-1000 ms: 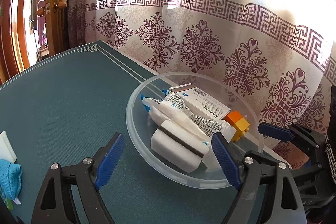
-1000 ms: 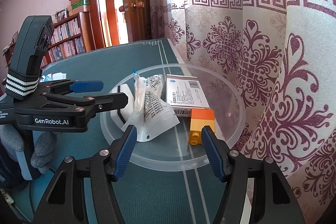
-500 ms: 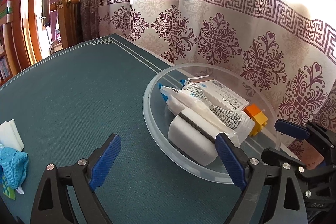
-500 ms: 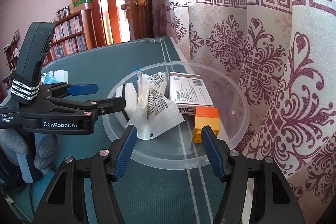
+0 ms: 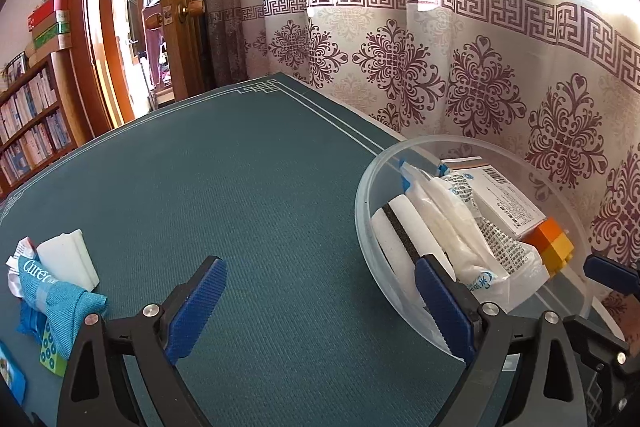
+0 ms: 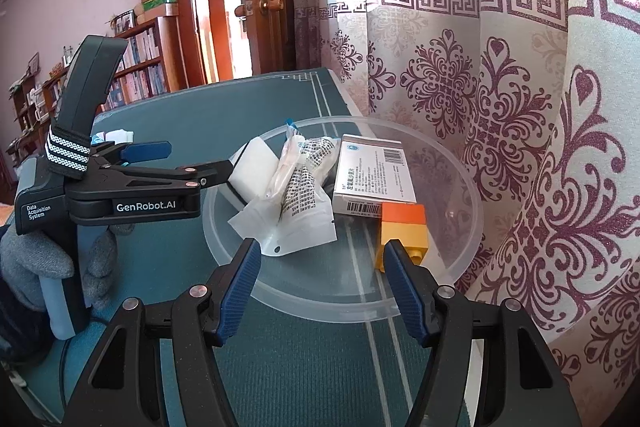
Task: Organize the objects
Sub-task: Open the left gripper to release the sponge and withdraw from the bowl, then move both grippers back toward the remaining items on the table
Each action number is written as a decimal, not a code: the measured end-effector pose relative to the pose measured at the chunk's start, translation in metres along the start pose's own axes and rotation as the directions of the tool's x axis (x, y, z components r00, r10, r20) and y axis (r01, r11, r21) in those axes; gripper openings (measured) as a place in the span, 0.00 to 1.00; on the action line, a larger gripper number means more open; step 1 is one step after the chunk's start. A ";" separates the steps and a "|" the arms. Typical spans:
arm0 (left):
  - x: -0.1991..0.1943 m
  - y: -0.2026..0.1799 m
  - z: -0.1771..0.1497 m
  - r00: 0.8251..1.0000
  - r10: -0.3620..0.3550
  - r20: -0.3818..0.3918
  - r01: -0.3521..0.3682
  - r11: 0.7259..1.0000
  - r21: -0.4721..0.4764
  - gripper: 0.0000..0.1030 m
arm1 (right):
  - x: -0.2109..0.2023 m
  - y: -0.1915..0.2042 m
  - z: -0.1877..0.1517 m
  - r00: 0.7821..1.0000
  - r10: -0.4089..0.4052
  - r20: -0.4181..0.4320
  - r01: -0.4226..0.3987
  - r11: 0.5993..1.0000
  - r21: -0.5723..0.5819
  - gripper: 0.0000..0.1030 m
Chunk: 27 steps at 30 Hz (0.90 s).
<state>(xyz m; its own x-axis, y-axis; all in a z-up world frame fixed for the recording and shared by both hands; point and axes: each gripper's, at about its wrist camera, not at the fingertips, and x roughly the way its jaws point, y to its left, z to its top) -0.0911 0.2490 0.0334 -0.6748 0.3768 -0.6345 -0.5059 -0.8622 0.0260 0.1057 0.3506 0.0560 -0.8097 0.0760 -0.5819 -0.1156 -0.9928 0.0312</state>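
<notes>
Both the left claw (image 5: 320, 303) and the right claw (image 6: 322, 283) stand wide open and hold nothing. The clear bowl (image 6: 460, 259) sits on the green bench (image 5: 240, 195) beside the curtain (image 6: 520, 107), and in it lie a white sponge (image 6: 256, 171), a plastic packet (image 6: 304, 203), a medicine box (image 6: 372, 179) and an orange block (image 6: 402, 231)

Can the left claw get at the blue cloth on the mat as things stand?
Probably yes. The left claw is open and empty, and the blue cloth lies uncovered on the green mat beside a white block, nothing between them.
</notes>
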 end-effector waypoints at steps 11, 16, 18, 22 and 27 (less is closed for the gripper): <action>-0.015 0.008 -0.007 1.000 -0.007 0.000 0.007 1.000 -0.022 0.95 | -0.001 0.010 0.000 1.000 0.012 -0.005 -0.012 1.000 -0.005 0.63; -0.026 0.012 -0.009 1.000 -0.010 0.008 0.010 0.999 -0.034 0.96 | -0.001 0.016 0.000 1.000 0.021 -0.008 -0.021 1.000 -0.012 0.63; -0.030 0.015 -0.010 1.000 -0.004 0.009 0.004 0.999 -0.040 0.96 | 0.000 0.019 0.000 1.000 0.026 -0.011 -0.026 1.000 -0.017 0.63; -0.038 0.022 -0.013 1.000 0.016 0.012 -0.016 0.999 -0.045 0.96 | 0.002 0.028 0.000 0.999 0.043 -0.019 -0.043 0.999 -0.029 0.63; -0.049 0.037 -0.020 0.999 0.045 0.008 -0.044 0.997 -0.060 0.97 | 0.008 0.044 0.001 0.996 0.080 -0.037 -0.081 0.996 -0.048 0.63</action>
<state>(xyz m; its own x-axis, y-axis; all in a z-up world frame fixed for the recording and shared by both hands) -0.0657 0.1918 0.0500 -0.7008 0.3406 -0.6267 -0.4423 -0.8969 0.0072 0.0931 0.3079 0.0538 -0.7948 -0.0068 -0.6068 -0.0214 -0.9990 0.0393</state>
